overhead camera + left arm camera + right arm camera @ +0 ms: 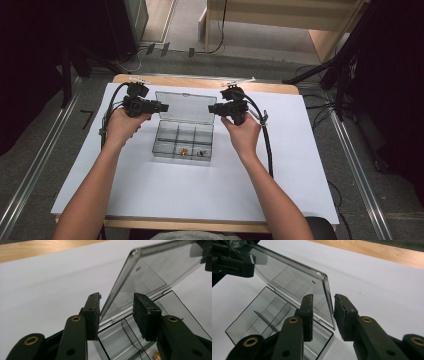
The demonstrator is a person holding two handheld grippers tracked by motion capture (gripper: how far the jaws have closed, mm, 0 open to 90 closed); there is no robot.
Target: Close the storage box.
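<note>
Two grippers are flanking the raised lid (185,107) of a clear plastic compartment box (182,142), one at each side edge, on a white sheet (150,185) covering the wooden table (200,82).

Starting at the left, the left gripper (163,106) is sitting in the person's left hand (122,125), its tips pointing inward at the lid's left edge. In the left gripper view, the left gripper (117,315) is showing its fingers (146,316) spread apart, with the lid's edge (117,292) standing in the gap, close to the left pad; whether that pad is touching the plastic, I cannot tell. The other pad is standing clear of it.

Between the two pairs of tips, the lid is standing tilted open on its hinge at the far side of the box. Below the tips, toward the person, the tray's dividers are showing, and small brass-coloured parts (184,150) are lying in a near compartment, with darker small parts (202,152) in the one beside it.

At the right, the right gripper (211,108) is sitting in the right hand (245,132), pointing inward at the lid's right edge. In the right gripper view, the right gripper (323,313) has its fingers (344,315) spread as well, the lid's corner (325,290) lying between them without either pad visibly pressing on it.
</note>
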